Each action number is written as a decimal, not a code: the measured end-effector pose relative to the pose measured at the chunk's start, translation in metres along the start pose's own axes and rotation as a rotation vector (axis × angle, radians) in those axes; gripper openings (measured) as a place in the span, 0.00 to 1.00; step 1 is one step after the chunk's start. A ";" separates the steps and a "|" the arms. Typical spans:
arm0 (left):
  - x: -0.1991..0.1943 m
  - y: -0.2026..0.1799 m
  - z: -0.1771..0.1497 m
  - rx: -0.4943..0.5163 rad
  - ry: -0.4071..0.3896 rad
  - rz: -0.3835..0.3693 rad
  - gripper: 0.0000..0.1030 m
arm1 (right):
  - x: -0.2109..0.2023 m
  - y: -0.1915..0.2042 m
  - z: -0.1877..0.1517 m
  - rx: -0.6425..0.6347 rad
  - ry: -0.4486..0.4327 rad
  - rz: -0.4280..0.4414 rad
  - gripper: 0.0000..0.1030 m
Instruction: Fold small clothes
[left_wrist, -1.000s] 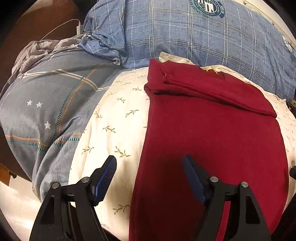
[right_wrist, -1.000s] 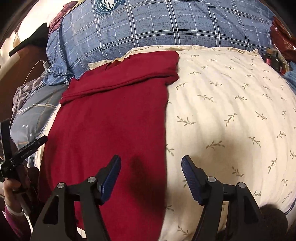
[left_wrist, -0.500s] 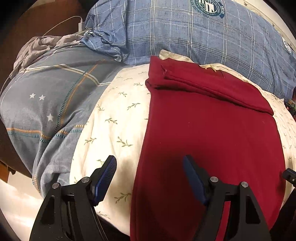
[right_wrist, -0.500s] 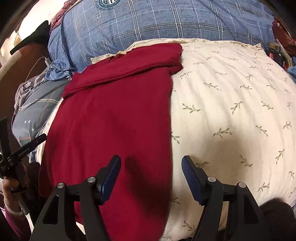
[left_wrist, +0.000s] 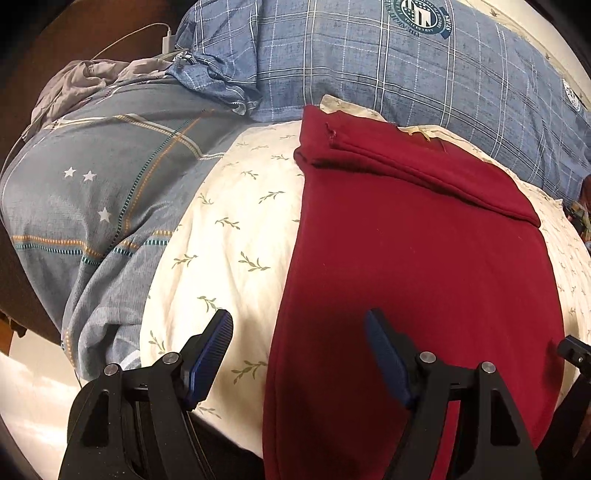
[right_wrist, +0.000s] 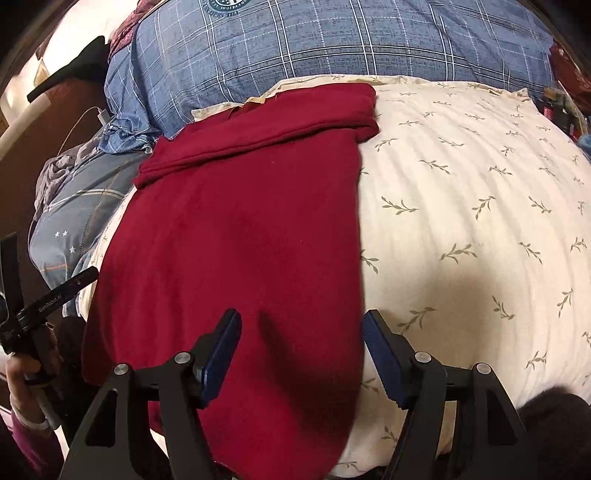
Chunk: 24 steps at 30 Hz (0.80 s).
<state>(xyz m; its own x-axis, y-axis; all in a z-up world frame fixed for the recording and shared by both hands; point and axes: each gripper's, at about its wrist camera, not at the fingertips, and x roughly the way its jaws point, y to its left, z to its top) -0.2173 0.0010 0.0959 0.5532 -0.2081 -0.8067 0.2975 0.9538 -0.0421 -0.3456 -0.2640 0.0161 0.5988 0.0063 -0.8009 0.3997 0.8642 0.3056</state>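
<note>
A dark red knit garment (left_wrist: 417, 266) lies spread flat on a cream pillow printed with small green sprigs (left_wrist: 229, 236), its far end folded back on itself into a thick band. The near end hangs past the pillow's front edge and is cut off at the bottom of both views, so its full shape cannot be made out.

Behind the pillow rests a blue plaid cushion with a round green-and-white crest (left_wrist: 369, 62). To the left of the pillow a grey-blue bedcover with white stars and orange striping (left_wrist: 92, 184) slopes away, with crumpled grey cloth (left_wrist: 81, 77) and a white charger block on its cable (left_wrist: 168, 38) beyond it. In the right wrist view, red and dark items at the far right edge are too small to identify.

The left tongs (left_wrist: 299, 343) are released, blue-padded fingers wide apart, hovering over the garment's left edge: one finger above the pillow, the other above red cloth, nothing between them gripped. The right tongs (right_wrist: 301, 339) are likewise released, straddling the garment's right edge and casting a shadow on it. At the lower left of the right wrist view a person's hand (right_wrist: 22, 380) grips the left tool's handle; a dark blurred shape sits at the lower right.
</note>
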 end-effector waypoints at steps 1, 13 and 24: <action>-0.001 0.000 0.000 -0.001 0.000 -0.002 0.71 | -0.001 -0.001 -0.001 0.003 -0.003 -0.001 0.68; -0.010 0.019 -0.011 -0.048 0.007 -0.008 0.71 | -0.008 -0.008 -0.006 0.000 -0.003 -0.008 0.68; 0.001 0.020 -0.022 -0.055 0.053 -0.034 0.71 | -0.006 -0.015 -0.016 -0.009 0.024 -0.010 0.68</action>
<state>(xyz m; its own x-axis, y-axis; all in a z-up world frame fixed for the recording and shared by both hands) -0.2281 0.0243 0.0812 0.5013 -0.2302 -0.8341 0.2715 0.9571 -0.1010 -0.3660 -0.2690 0.0085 0.5776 0.0098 -0.8163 0.3993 0.8688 0.2929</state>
